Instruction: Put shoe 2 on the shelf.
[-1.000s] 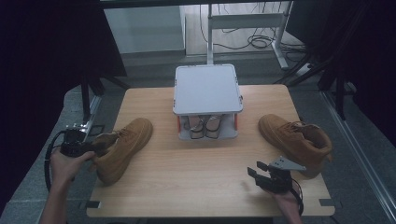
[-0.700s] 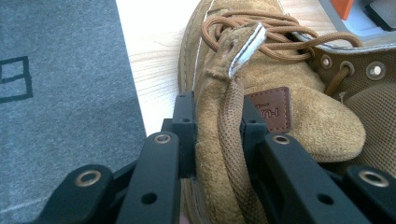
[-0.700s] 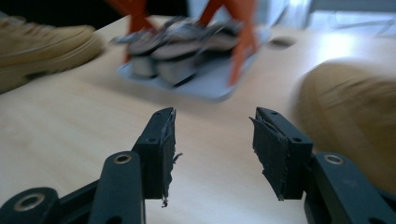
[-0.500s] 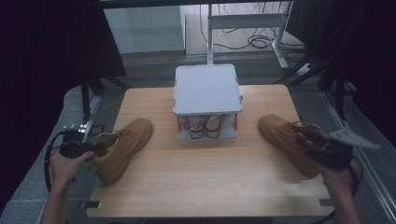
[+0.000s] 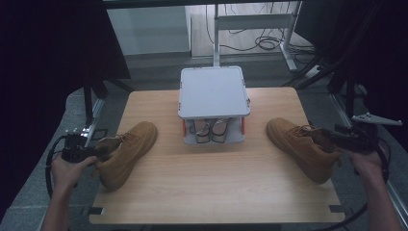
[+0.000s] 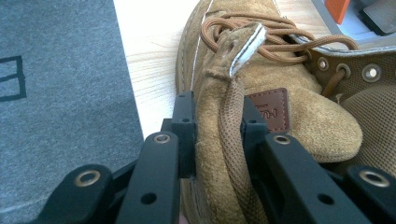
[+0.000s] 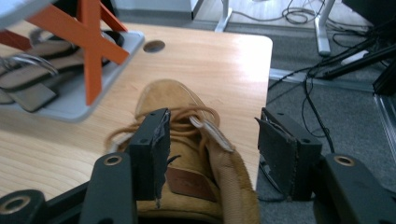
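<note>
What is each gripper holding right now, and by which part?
The left gripper pinches the left boot by its ankle collar. The right gripper holds nothing: its jaws, just opened wider, straddle the right boot's collar without pressing.

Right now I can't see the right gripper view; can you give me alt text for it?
The right gripper hangs with open jaws astride the collar of a tan boot; one jaw is over the laces, the other beyond the boot's side. The jaws have just been opening. Behind, a grey shoe rack holds sandals.

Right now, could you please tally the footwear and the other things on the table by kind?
Tan boots: 2, left boot and right boot
Sandals: 2, a pair on the lower shelf
Grey shoe rack: 1
Total: 5
</note>
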{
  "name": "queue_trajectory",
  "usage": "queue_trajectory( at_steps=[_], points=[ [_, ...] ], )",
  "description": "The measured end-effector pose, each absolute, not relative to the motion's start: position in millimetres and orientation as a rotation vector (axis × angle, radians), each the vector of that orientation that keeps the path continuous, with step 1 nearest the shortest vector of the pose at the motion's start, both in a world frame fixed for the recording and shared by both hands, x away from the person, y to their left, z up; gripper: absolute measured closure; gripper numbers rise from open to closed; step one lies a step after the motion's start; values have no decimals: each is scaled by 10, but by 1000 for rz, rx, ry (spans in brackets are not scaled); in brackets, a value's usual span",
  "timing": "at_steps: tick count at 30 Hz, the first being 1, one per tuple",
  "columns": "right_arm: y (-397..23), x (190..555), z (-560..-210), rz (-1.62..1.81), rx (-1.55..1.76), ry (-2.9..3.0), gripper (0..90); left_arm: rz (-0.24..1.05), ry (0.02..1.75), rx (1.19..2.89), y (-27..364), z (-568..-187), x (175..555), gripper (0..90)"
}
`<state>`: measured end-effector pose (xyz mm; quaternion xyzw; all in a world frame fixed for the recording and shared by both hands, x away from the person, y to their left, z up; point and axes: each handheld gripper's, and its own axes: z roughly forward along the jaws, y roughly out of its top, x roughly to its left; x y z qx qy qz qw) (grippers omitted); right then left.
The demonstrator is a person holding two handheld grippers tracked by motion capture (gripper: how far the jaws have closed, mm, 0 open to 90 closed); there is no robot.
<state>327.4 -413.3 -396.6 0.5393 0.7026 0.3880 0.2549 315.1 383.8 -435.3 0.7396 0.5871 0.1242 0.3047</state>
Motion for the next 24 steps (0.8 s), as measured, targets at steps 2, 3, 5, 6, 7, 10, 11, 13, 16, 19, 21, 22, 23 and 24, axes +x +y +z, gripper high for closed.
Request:
queue_trajectory(
  at_steps=[2, 3, 5, 6, 7, 10, 11, 13, 16, 19, 21, 22, 23, 24],
  points=[
    [-4152, 3324, -4001, 1042, 1478, 1931, 434, 322, 1554, 1956, 3845, -4354, 3151, 740],
    [-4160, 3352, -4020, 1033, 1485, 1953, 433, 321, 1554, 1955, 3846, -4355, 3151, 740],
    [-4165, 3407, -4065, 989, 1490, 1985, 440, 322, 1552, 1957, 3844, -4354, 3150, 739],
    [-4166, 3430, -4088, 958, 1488, 1999, 447, 322, 1553, 1957, 3842, -4354, 3150, 739],
    [-4170, 3451, -4110, 943, 1489, 2011, 455, 322, 1553, 1957, 3842, -4353, 3150, 739],
    [-4175, 3487, -4162, 937, 1492, 2033, 473, 321, 1552, 1958, 3843, -4353, 3151, 738],
    [-4175, 3496, -4175, 935, 1494, 2040, 478, 320, 1554, 1958, 3844, -4352, 3152, 738],
    [-4180, 3513, -4197, 922, 1501, 2048, 487, 317, 1554, 1959, 3845, -4351, 3154, 737],
    [-4199, 3538, -4217, 923, 1526, 2064, 523, 320, 1553, 1960, 3842, -4351, 3153, 736],
    [-4214, 3575, -4235, 908, 1554, 2093, 555, 324, 1547, 1962, 3836, -4351, 3149, 734],
    [-4208, 3595, -4237, 891, 1554, 2102, 588, 320, 1550, 1964, 3839, -4348, 3152, 731],
    [-4197, 3607, -4241, 872, 1563, 2109, 602, 317, 1551, 1965, 3839, -4346, 3156, 728],
    [-4187, 3622, -4249, 858, 1570, 2118, 615, 314, 1552, 1967, 3839, -4343, 3159, 724],
    [-4179, 3634, -4255, 849, 1583, 2127, 628, 312, 1553, 1968, 3837, -4341, 3162, 718]
  ],
)
